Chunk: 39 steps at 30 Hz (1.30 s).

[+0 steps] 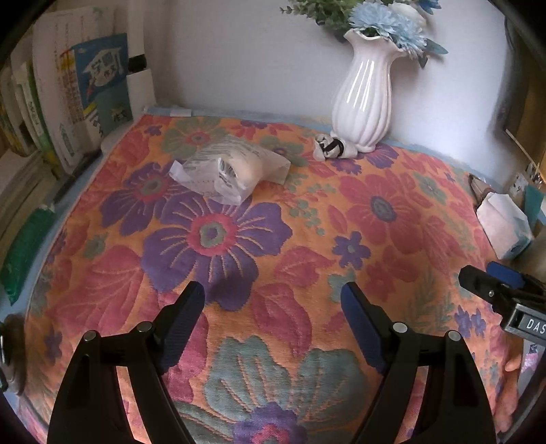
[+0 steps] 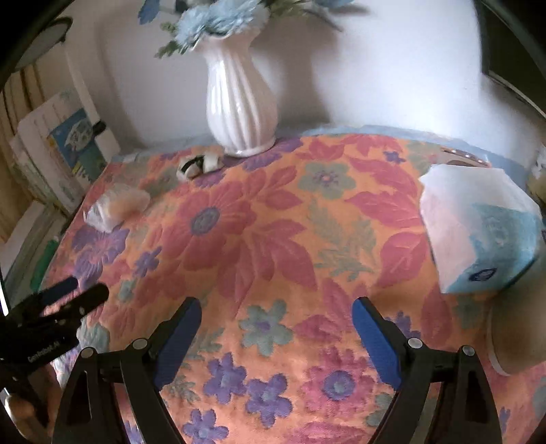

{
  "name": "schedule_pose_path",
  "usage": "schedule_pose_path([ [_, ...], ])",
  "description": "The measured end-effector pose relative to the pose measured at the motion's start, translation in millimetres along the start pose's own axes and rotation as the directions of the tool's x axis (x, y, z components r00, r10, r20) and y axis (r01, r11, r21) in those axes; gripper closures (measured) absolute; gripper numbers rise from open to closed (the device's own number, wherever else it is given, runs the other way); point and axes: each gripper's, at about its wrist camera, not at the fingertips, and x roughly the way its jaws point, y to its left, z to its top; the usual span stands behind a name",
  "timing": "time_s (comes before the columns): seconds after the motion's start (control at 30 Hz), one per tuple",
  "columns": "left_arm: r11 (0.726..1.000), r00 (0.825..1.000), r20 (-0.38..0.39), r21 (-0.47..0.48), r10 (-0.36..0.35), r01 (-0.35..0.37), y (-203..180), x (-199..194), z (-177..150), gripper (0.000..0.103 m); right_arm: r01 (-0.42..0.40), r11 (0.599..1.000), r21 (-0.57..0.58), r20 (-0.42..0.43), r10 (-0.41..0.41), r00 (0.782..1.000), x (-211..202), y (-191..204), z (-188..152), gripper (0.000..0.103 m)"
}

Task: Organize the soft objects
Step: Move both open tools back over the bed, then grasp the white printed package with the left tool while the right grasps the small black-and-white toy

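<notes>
Tissue pack [image 2: 477, 232] sits at my floral cloth's [image 1: 273, 259] right edge; the plastic-wrapped bun [image 1: 228, 169] lies far left near the books [image 1: 68, 102]. Between them I see bare cloth. Left gripper [image 1: 273, 300] and right gripper [image 2: 276, 314] both hover spread, empty.

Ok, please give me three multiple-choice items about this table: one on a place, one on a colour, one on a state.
1. Where is the rolled socks pair?
A. beside the vase's foot
B. on the books
C. in a claw

2. What colour are the flowers?
A. red
B. blue
C. yellow

3. How is the left claw?
A. shut on the bag
B. shut, empty
C. open, empty

Answers: 1 A, the socks lie by the vase; 2 B, the petals are pale blue; 3 C, only cloth shows between its jaws.
</notes>
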Motion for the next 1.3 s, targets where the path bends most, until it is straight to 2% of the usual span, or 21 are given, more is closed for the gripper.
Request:
schedule_pose_path([
  [0.1,1.0,1.0,0.007,0.024,-0.002,0.002,-3.9,-1.3,-0.8,0.022,0.024,0.999,0.027,-0.034,-0.023,0.999,7.5,-4.4,1.2,0.004],
  [0.4,0.998,1.0,0.005,0.069,0.016,-0.017,-10.9,-1.6,-0.7,0.022,0.101,0.994,-0.044,-0.064,-0.104,0.993,14.1,8.6,0.7,0.0],
  [0.57,0.998,0.998,-0.035,0.019,-0.055,0.056,2.6,-4.6,1.9,0.022,0.137,0.985,-0.102,-0.107,-0.147,0.983,20.7,15.6,2.3,0.0],
  [0.67,0.994,0.988,-0.116,-0.06,-0.099,0.093,25.7,-8.4,8.0,0.022,0.103,0.988,-0.114,-0.209,-0.125,0.97,23.5,16.9,10.0,0.0],
  [0.73,0.991,0.985,-0.138,-0.091,-0.107,0.095,38.8,-12.0,20.1,0.022,0.045,0.994,-0.101,-0.285,-0.072,0.956,27.0,19.8,23.5,0.0],
  [0.8,0.991,0.988,-0.115,-0.101,-0.105,0.093,48.3,-16.7,39.2,0.022,-0.049,0.998,-0.042,-0.258,0.037,0.965,25.3,25.3,46.3,0.0],
  [0.83,0.992,0.991,-0.087,-0.09,-0.099,0.091,50.2,-17.5,49.7,0.022,-0.069,0.997,-0.03,-0.234,0.06,0.97,26.8,29.5,57.6,0.0],
  [0.93,0.997,0.997,-0.001,-0.012,-0.078,0.078,48.0,-0.2,78.4,0.022,-0.107,0.994,-0.022,-0.161,0.102,0.982,44.2,45.7,91.8,0.0],
  [1.03,0.998,0.999,0.013,0.053,-0.033,0.033,43.3,29.3,92.5,0.022,-0.14,0.99,0.004,-0.098,0.14,0.985,70.4,57.7,116.5,0.0],
  [1.07,0.997,0.999,0.007,0.062,-0.047,0.047,43.4,41.0,95.4,0.022,-0.157,0.988,0.012,-0.084,0.157,0.984,81.4,63.7,123.5,0.0],
  [1.17,0.995,0.995,0.023,0.041,-0.097,0.096,51.0,61.0,89.3,0.022,-0.142,0.99,0.011,-0.07,0.142,0.987,115.2,76.3,139.5,0.0],
  [1.23,0.997,0.997,-0.027,0.038,-0.067,0.068,51.7,73.3,88.9,0.027,-0.125,0.992,0.007,-0.069,0.125,0.99,128.8,82.1,139.9,0.0],
  [1.3,0.994,0.994,-0.028,0.017,-0.103,0.104,54.8,76.3,90.6,0.04,-0.119,0.993,-0.004,-0.066,0.118,0.991,141.7,86.2,141.9,0.004],
])
